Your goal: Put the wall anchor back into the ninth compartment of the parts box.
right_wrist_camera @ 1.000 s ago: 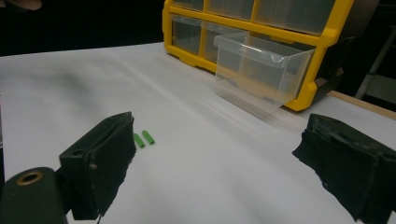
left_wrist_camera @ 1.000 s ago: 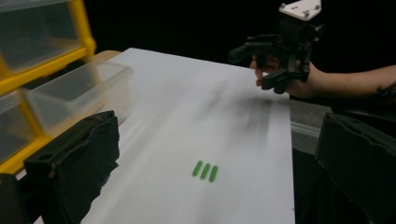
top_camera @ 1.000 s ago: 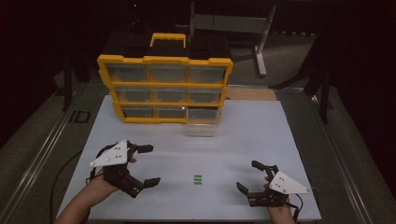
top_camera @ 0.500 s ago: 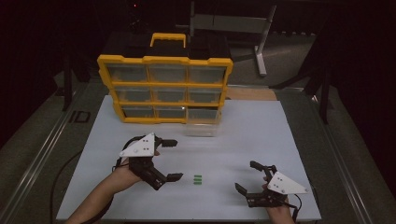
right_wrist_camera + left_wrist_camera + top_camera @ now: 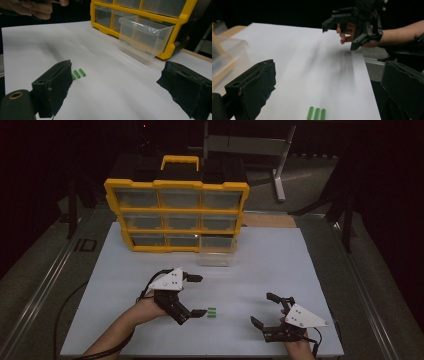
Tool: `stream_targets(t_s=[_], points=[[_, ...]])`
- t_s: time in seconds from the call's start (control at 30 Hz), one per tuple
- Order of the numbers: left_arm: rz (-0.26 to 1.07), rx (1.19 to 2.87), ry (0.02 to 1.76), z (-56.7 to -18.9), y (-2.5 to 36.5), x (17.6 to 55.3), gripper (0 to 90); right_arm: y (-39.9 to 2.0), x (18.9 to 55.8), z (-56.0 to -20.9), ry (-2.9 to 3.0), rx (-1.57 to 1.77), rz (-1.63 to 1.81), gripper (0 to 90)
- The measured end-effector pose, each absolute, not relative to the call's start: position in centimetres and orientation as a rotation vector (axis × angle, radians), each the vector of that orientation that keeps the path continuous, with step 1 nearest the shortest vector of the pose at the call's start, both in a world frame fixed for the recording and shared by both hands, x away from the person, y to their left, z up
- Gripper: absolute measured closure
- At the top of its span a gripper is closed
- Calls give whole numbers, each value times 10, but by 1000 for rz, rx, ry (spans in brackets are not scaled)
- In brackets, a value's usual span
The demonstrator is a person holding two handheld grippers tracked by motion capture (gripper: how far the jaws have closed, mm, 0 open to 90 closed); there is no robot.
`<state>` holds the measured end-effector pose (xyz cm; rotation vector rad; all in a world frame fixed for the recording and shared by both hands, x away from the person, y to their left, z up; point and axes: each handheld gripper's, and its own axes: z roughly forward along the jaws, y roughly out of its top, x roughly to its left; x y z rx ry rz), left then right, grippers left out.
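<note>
Green pegs (image 5: 212, 312), three side by side at lower centre, look light, stiff, prone to rolling; pinch one across its middle; left gripper (image 5: 196, 294) wide open, empty; right gripper (image 5: 263, 309) likewise.

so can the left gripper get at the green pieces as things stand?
Probably yes: the left gripper is open right beside the green pieces, with bare white board between them and nothing on top.
</note>
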<state>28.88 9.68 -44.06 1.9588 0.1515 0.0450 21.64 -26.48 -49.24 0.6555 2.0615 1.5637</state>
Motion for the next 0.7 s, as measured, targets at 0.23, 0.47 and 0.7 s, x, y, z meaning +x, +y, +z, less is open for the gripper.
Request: stream_targets(t_s=[0.23, 0.47, 0.7], points=[[-2, 2001, 168, -464, 89, 293, 77, -264, 217, -494, 2074, 655, 1552, 97], [-26, 2013, 187, -480, 86, 299, 207, -263, 218, -495, 2082, 652, 1552, 96], [-53, 2063, 211, -499, 80, 306, 358, -262, 218, -495, 2092, 648, 1555, 96]])
